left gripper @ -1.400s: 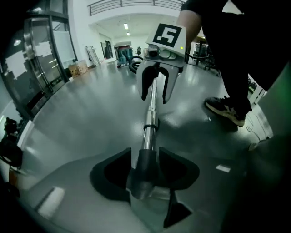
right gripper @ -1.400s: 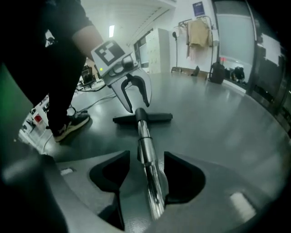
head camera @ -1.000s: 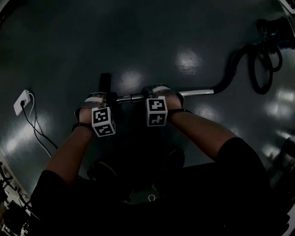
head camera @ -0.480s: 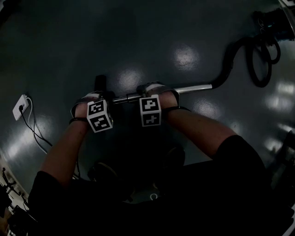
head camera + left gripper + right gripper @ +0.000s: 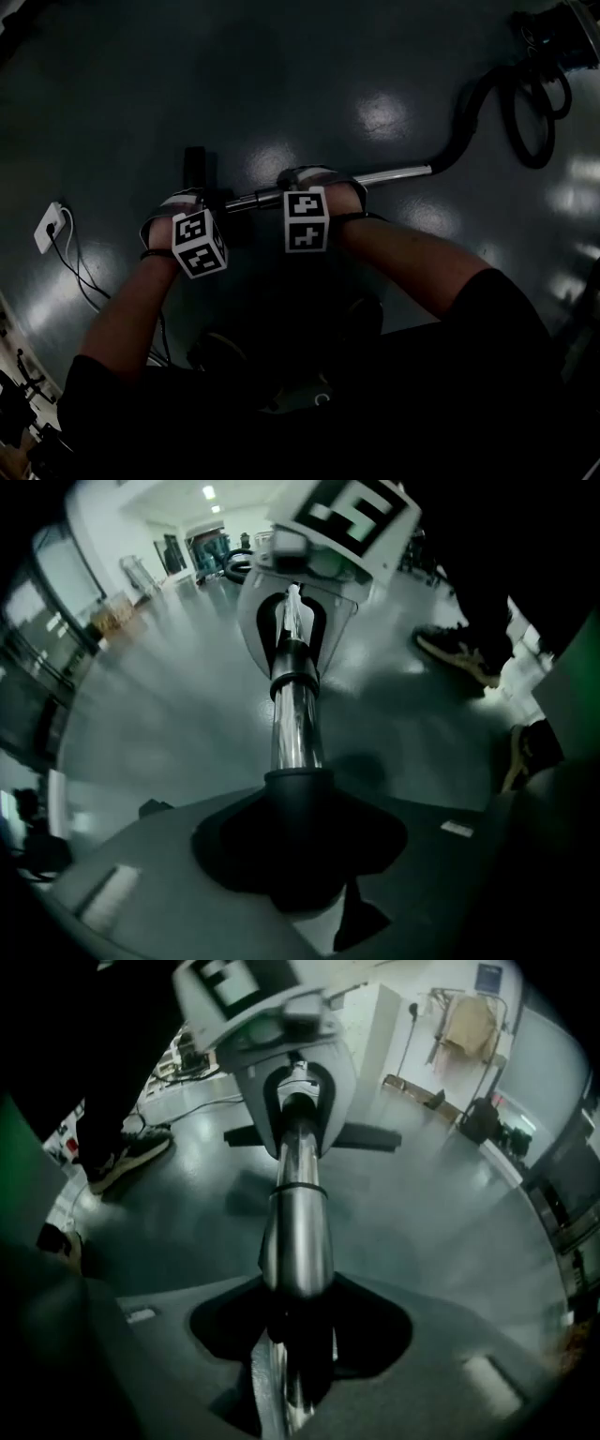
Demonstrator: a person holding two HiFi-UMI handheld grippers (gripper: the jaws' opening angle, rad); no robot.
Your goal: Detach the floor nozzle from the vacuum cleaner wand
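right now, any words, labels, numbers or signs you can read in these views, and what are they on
No text can be read in any view.
Left marker cube and right marker cube: black-and-white square patterns only, no letters.
Small white label in the left gripper view: too small to read.
Small white label in the right gripper view: too small to read.
Blue wall sign: too blurred to read.

Wand [image 5: 394, 175] reads bright chrome with a black band. Floor nozzle [image 5: 195, 169] at 10 o'clock and hose [image 5: 469, 117] at 2 o'clock are both black. Marker cubes on left gripper [image 5: 300, 850] and right gripper [image 5: 298, 1335]: white faces, black square-block patterns. Floor [image 5: 141, 94] is glossy dark grey-teal with pale light blotches; socket [image 5: 47, 228] and cable [image 5: 82, 278] at 9 o'clock are white, sleeves [image 5: 487, 356] black.
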